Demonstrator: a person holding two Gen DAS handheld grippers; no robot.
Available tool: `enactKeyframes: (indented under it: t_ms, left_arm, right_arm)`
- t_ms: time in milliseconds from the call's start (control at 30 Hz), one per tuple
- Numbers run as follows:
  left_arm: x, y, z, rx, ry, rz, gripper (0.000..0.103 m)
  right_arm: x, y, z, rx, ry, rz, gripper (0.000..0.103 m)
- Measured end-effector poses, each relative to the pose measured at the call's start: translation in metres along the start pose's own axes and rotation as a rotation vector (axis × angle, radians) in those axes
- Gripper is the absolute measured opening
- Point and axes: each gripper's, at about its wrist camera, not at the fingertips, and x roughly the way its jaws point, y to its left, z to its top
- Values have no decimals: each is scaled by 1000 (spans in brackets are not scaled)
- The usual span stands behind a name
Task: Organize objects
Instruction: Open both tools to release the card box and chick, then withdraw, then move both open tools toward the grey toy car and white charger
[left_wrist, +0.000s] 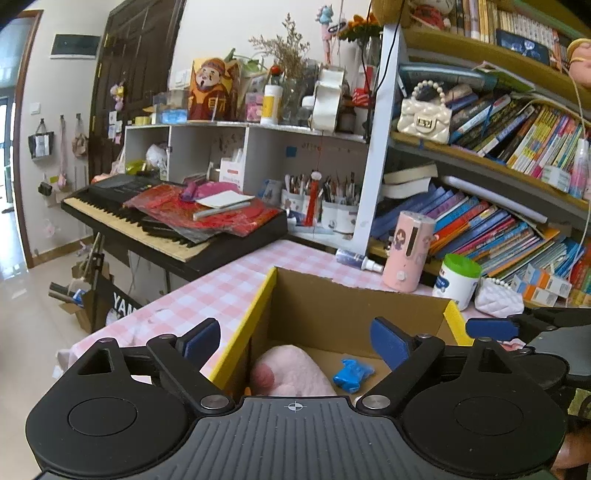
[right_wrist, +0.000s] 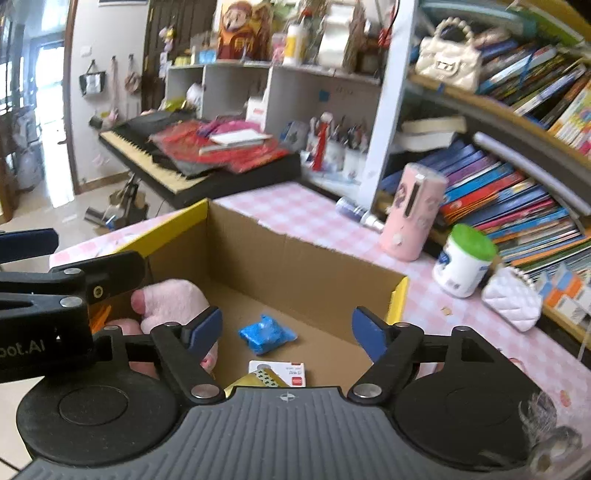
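Box (right_wrist: 295, 254) on table (right_wrist: 306, 214), near its front edge. In box: plush (right_wrist: 173, 299) at left, packet (right_wrist: 266, 332) mid-floor, card (right_wrist: 280, 373) nearest the cameras. Right of box, on table: canister (right_wrist: 413, 214), jar (right_wrist: 463, 260) just beside it, purse (right_wrist: 511, 297) further right, all before bookshelf (right_wrist: 517, 122). Bottle (right_wrist: 358, 214) lying left of canister. Behind table at left, keyboard (right_wrist: 192, 158) with papers on top. Handbag (right_wrist: 448, 61) on upper shelf. Both grippers over box: left (left_wrist: 295, 345) and right (right_wrist: 286, 330), side by side.

Lived-in home room: crammed bookshelf (left_wrist: 480, 155), keyboard piano (left_wrist: 147, 218), gingham tablecloth (left_wrist: 207, 291).
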Motion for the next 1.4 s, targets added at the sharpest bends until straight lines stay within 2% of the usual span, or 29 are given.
enactKeyframes:
  t_ms: [200,433,800,1100,1400]
  left_arm:
    - [-23,6,-6,-9,-23,-22,95]
    - [-46,14,-20,-1,-6,-53,95]
    - [-87,25,-52,32,64,-83,95]
    - [-109,28,-73,67,126,-115,95]
    - [-124,32,-84,91,147,-128,95]
  right_arm:
    - [-31,9,-10,37,-50,-71,81]
    - [-62,24,-34,78,-73,-145,83]
    - [-101,58,-81,71,-23,-213,86]
    - [-124,72,-111,128,39,-240,87]
    - [-138,81,-130,183,74,-252,88]
